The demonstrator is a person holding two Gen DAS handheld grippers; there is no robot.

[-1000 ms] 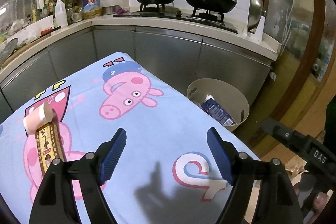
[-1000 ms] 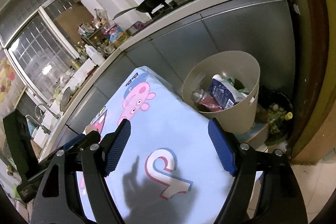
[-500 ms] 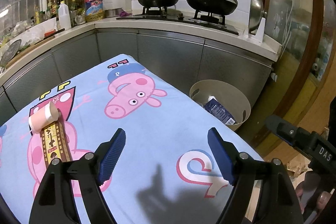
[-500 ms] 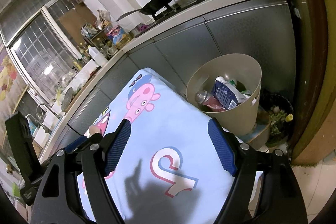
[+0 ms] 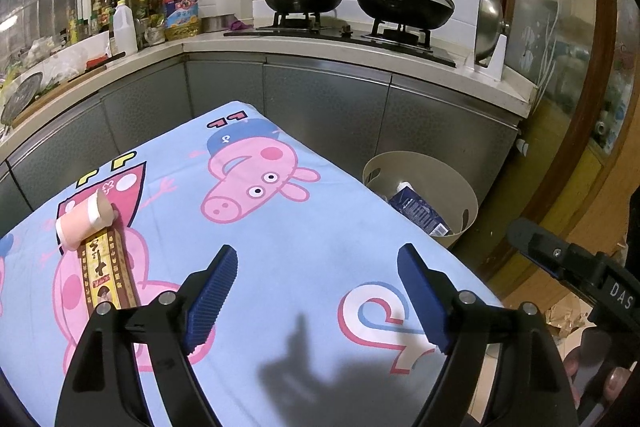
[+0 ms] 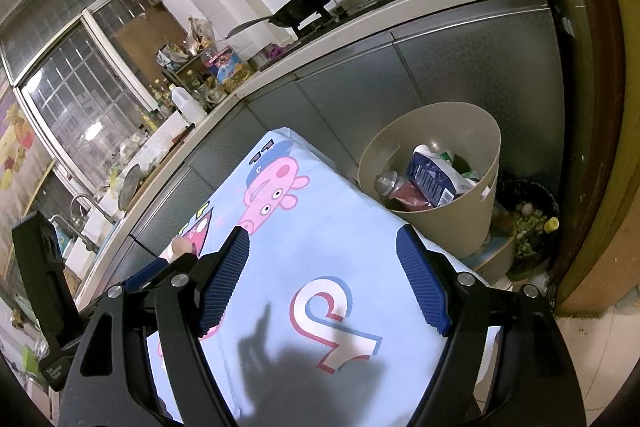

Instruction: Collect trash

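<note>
Both grippers empty, jaws apart: left gripper (image 5: 316, 291) should swing left, straddle the long box (image 5: 106, 271) across its narrow width, then carry to far-right bin (image 5: 424, 179); right gripper (image 6: 324, 283) idle.

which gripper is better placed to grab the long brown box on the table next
Left. The long brown box lies just beside the open left gripper, next to the pink roll. The right gripper, also open, sits toward the beige bin, the box hidden from its view.
</note>
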